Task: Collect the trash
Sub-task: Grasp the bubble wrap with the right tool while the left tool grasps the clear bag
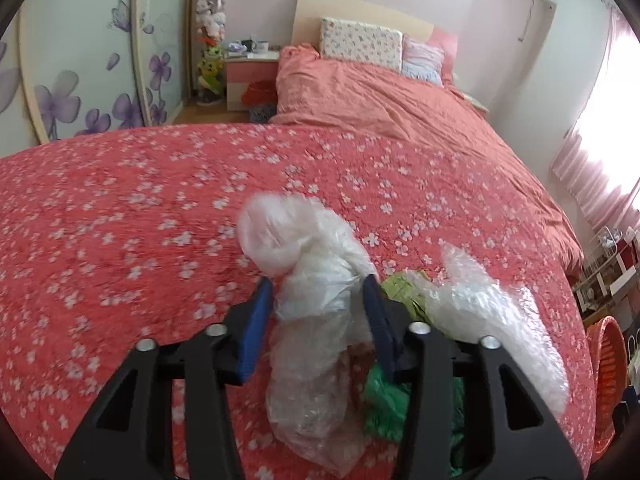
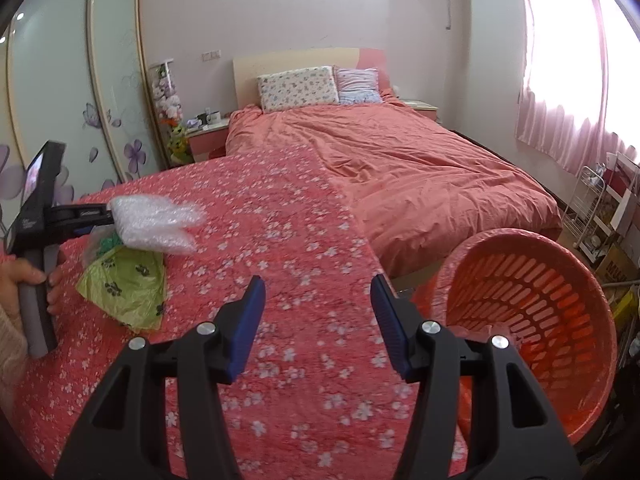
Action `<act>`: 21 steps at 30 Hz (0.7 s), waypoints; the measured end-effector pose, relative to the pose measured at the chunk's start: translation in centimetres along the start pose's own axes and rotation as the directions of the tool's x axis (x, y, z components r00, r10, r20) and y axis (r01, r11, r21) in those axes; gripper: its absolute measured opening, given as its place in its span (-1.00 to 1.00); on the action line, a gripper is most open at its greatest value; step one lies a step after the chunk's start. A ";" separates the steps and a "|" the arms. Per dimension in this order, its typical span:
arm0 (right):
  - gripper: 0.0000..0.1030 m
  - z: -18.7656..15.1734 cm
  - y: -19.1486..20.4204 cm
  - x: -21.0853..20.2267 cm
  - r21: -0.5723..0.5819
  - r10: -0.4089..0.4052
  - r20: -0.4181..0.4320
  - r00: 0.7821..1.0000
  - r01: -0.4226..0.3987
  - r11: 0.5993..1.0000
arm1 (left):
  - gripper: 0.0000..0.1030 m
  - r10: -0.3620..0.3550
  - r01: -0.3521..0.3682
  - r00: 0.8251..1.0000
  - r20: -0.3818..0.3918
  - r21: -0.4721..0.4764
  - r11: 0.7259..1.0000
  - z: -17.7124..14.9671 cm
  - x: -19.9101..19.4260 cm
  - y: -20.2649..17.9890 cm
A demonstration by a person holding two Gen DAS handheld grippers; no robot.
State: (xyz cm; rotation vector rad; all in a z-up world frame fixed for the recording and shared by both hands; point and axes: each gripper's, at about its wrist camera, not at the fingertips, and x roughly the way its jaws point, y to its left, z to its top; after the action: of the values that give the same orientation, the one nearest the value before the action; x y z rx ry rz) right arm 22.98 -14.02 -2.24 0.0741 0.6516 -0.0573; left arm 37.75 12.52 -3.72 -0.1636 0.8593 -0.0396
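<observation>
My left gripper (image 1: 319, 286) has its blue pads either side of a crumpled clear plastic wrap (image 1: 308, 248) and holds it just above the flowered red bedspread (image 1: 120, 220). In the right wrist view the left gripper (image 2: 110, 216) holds the same wrap (image 2: 154, 224) out over the bed. Under it lie a green paw-print bag (image 2: 128, 284), dark green plastic (image 1: 386, 400) and more bubble wrap (image 1: 492, 320). My right gripper (image 2: 318, 294) is open and empty above the bedspread (image 2: 280, 240), left of the orange slotted basket (image 2: 532, 320).
The basket also shows at the right edge of the left wrist view (image 1: 606, 380). A salmon duvet (image 2: 400, 160) and pillows (image 2: 296, 88) cover the far bed. A wardrobe (image 2: 60, 80), a nightstand (image 2: 208, 136) and a wire rack (image 2: 596, 208) stand around.
</observation>
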 end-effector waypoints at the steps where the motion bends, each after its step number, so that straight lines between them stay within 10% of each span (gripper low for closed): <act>1: 0.05 -0.1 0.2 0.1 -0.005 0.003 -0.003 1.000 -0.004 1.000 | -0.37 -0.005 0.005 1.000 -0.007 -0.004 1.000 -0.2 0.1 0.1; 21: 0.00 4.4 13.9 3.6 -0.128 0.263 -0.059 0.963 -0.268 0.955 | -0.53 0.117 -0.113 0.985 0.127 -0.033 0.993 -4.3 -8.8 8.8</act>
State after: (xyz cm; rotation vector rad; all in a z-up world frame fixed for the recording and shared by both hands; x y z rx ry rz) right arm 29.50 -0.65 -0.25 0.0318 0.6809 0.2486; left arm 28.48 21.59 -1.24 -0.1384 0.7393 0.0891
